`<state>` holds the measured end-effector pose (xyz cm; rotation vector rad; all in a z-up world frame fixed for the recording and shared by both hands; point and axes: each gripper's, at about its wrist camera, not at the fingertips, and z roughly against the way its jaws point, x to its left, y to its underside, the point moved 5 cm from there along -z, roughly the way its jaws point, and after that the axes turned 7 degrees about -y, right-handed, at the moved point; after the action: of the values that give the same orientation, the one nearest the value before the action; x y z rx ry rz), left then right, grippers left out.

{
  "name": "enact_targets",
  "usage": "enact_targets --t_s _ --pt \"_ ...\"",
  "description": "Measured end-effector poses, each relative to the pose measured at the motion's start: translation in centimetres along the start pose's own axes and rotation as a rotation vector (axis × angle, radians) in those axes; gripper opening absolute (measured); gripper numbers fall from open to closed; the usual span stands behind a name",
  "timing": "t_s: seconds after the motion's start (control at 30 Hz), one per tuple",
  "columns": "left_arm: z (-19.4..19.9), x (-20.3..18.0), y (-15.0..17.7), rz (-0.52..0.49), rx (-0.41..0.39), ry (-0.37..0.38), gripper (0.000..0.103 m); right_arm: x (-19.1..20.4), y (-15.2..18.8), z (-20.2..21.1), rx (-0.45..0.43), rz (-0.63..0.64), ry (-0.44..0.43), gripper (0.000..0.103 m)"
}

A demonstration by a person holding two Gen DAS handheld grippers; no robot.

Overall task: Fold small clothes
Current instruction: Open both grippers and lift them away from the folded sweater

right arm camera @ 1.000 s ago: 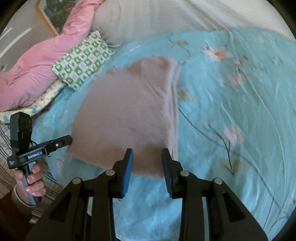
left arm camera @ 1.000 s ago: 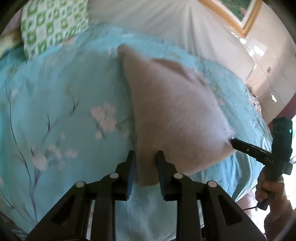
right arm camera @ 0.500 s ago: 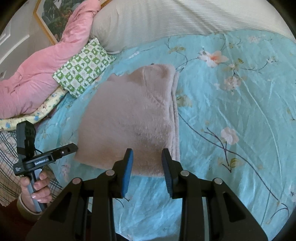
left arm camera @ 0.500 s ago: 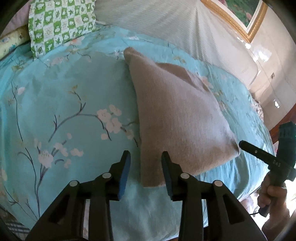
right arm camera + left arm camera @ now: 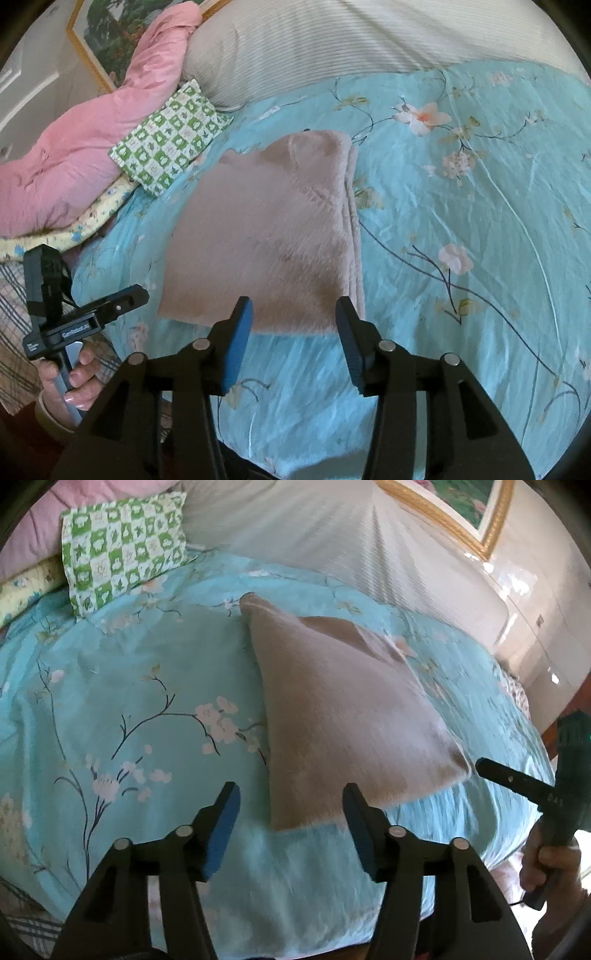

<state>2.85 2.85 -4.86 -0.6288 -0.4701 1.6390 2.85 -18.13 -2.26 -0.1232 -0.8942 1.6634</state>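
1. Fuzzy, beige-pink knit makes up the folded garment [image 5: 343,716], which lies flat on the turquoise floral bedsheet [image 5: 122,686] near the front edge of the bed, folded into a rough rectangle that narrows toward the far end.
2. In the right wrist view the garment [image 5: 266,236] shows stacked layers along its right side, where the folded edges run in parallel ridges; its far end carries a small darker flap.
3. The left gripper [image 5: 290,821] hovers just above the garment's near left corner with its blue-padded fingers [image 5: 221,830] spread wide, holding nothing.
4. The right gripper [image 5: 293,341] hangs over the near edge of the garment, its fingers likewise spread apart and empty; the cloth edge shows between them.
5. Each camera sees the other gripper off to the side, gripped by the person's hand [image 5: 79,376], just beside the garment's outer corner without clearly touching it.
6. A green-and-white checked pillow [image 5: 122,550], a pink quilt [image 5: 77,147] and a white striped cover [image 5: 314,542] sit at the far side of the bed, well apart from the garment.
7. Compared with a second ago, the left fingers have gone from nearly pinched on the garment's corner to wide apart, and the right fingers have opened further too.
8. The garment itself has stayed in the same place and shape across those frames.
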Motion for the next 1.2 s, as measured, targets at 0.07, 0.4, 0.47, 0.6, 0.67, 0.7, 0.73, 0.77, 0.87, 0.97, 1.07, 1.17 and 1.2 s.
enact_targets --t_s 0.07,0.4,0.47,0.6,0.67,0.7,0.73,0.77,0.87,0.97,1.07,1.17,1.2 --pt "0.6 -0.3 0.7 -0.023 -0.011 -0.005 0.060 0.3 0.5 0.2 0.004 0.019 0.012 0.050" --pt "1.6 -1.1 3.3 -0.077 -0.005 -0.033 0.069 1.3 3.9 0.6 0.028 0.053 0.030 0.061" --pt "1.7 -1.0 3.7 -0.089 -0.009 -0.054 0.072 1.6 4.4 0.5 0.034 0.068 0.032 0.066" --pt "1.8 -0.8 4.7 -0.114 -0.004 -0.079 0.075 2.4 5.4 0.6 0.046 0.095 0.033 0.070" --pt "1.9 -0.6 5.1 -0.119 -0.001 -0.087 0.076 2.6 5.6 0.8 0.043 0.102 0.038 0.072" --pt "2.0 -0.5 5.2 -0.120 -0.001 -0.092 0.077 2.6 5.7 0.8 0.040 0.102 0.037 0.073" --pt "2.0 -0.4 5.4 -0.119 -0.001 -0.098 0.079 2.5 5.7 1.0 0.036 0.099 0.036 0.074" --pt "2.1 -0.3 5.4 -0.118 -0.002 -0.102 0.080 2.6 5.8 1.0 0.033 0.096 0.037 0.074" --pt "2.3 -0.1 5.3 -0.114 -0.003 -0.112 0.080 2.6 5.8 1.1 0.028 0.090 0.037 0.076" --pt "2.5 0.0 4.5 -0.107 -0.010 -0.127 0.081 3.0 5.3 1.3 0.021 0.099 0.039 0.079" --pt "3.0 0.2 3.0 -0.081 -0.030 -0.139 0.083 3.4 4.4 1.6 0.006 0.118 0.045 0.083" --pt "3.5 0.3 1.3 -0.066 -0.056 -0.144 0.086 4.0 2.9 1.7 -0.017 0.126 0.039 0.087" --pt "3.5 0.3 0.7 -0.068 -0.062 -0.146 0.086 4.2 2.4 1.7 -0.022 0.131 0.039 0.087"
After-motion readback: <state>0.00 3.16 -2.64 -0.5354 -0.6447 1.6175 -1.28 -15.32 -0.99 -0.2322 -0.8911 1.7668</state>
